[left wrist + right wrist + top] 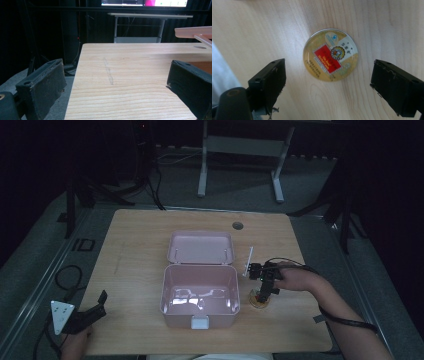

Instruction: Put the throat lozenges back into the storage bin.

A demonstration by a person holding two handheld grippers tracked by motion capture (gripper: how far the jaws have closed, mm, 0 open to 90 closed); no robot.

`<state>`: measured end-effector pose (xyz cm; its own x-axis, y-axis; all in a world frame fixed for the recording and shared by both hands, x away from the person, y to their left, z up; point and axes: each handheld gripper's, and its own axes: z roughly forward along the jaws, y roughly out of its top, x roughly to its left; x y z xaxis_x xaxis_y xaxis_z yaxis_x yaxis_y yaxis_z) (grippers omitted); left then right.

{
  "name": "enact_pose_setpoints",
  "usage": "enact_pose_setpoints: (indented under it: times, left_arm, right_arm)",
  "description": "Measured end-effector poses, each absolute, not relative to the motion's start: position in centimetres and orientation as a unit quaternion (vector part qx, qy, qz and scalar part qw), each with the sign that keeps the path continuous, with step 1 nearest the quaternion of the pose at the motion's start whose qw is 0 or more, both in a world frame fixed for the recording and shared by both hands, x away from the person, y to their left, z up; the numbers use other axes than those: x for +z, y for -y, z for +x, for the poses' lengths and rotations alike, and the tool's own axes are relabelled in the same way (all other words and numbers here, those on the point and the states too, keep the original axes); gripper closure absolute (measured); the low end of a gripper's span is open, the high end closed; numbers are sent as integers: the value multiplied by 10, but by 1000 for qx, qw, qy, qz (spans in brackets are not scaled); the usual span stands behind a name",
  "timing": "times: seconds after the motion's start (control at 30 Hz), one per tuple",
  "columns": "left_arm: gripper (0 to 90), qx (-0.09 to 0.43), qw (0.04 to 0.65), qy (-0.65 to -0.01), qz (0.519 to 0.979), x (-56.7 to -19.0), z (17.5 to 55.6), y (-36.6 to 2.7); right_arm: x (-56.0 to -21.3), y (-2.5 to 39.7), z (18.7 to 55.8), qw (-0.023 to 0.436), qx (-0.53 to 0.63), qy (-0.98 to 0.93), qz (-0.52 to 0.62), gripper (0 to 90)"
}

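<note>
Item 1. Wooden table (135,245): light grain, bearing all the items below.

Item 2. Pink box (200,295): at table centre, lid swung back toward 12 o'clock, interior bare. Its raised lid edge shows at 2 o'clock in the left gripper view.

Item 3. Round tin (330,55): gold face with a red label, lying flat on the table at 3 o'clock of the box, just beside its right wall but apart from it. Being round, it has no long axis to align with.

Item 4. Right gripper (328,82): held above the tin, pointing straight down. Jaws spread wide and empty, one at 9 o'clock of the tin and one at 3 o'clock, neither touching it. In the right gripper view the tin sits slightly toward 12 o'clock of the line between the jaws; judged, a small shift that way would centre it before closing.

Item 5. Left gripper (87,312): at the table's 7 o'clock corner, well apart from tin and box, jaws open and empty. The right hand (295,277) is far the nearer to the tin
</note>
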<state>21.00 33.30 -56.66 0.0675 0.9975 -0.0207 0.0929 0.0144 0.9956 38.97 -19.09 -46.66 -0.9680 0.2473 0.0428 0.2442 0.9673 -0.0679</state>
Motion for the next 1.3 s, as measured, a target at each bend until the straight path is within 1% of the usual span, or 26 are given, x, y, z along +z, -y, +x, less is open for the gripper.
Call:
enact_pose_setpoints:
  times: [0.23,0.4,0.5,0.57,0.67,0.87,1.07,1.13,1.17,1.23,1.27,1.3]
  left_arm:
    - [24,454,498,-509,535,-567,210,-333]
    - [24,454,498,-509,536,-567,210,-333]
    - [24,454,498,-509,536,-567,210,-333]
    - [24,454,498,-509,536,-567,210,-333]
    - [24,454,498,-509,536,-567,210,-333]
    - [24,454,497,-510,536,-567,210,-333]
    - [24,454,497,-510,536,-567,210,-333]
    - [24,454,497,-510,535,-567,210,-333]
    - [24,454,497,-510,535,-567,210,-333]
    - [24,453,498,-510,535,-567,210,-333]
    - [24,453,498,-510,535,-567,210,-333]
    - [24,453,498,-510,535,-567,210,-333]
  right_arm:
    - [-493,190,390,18,44,993,-110,131]
    - [-505,190,392,20,48,993,-110,136]
    - [-514,190,392,25,52,992,-113,150]
    - [-518,190,391,25,60,992,-108,192]
    - [-521,190,389,24,60,992,-105,194]
    - [-520,191,389,25,72,992,-98,199]
    - [-508,192,387,39,76,991,-104,200]
    - [-497,192,384,40,80,991,-104,200]
    - [-497,192,384,40,80,991,-104,200]
    - [-477,193,383,41,74,991,-107,200]
    - [-477,193,383,41,74,991,-107,200]
    - [-464,195,383,39,71,991,-110,200]
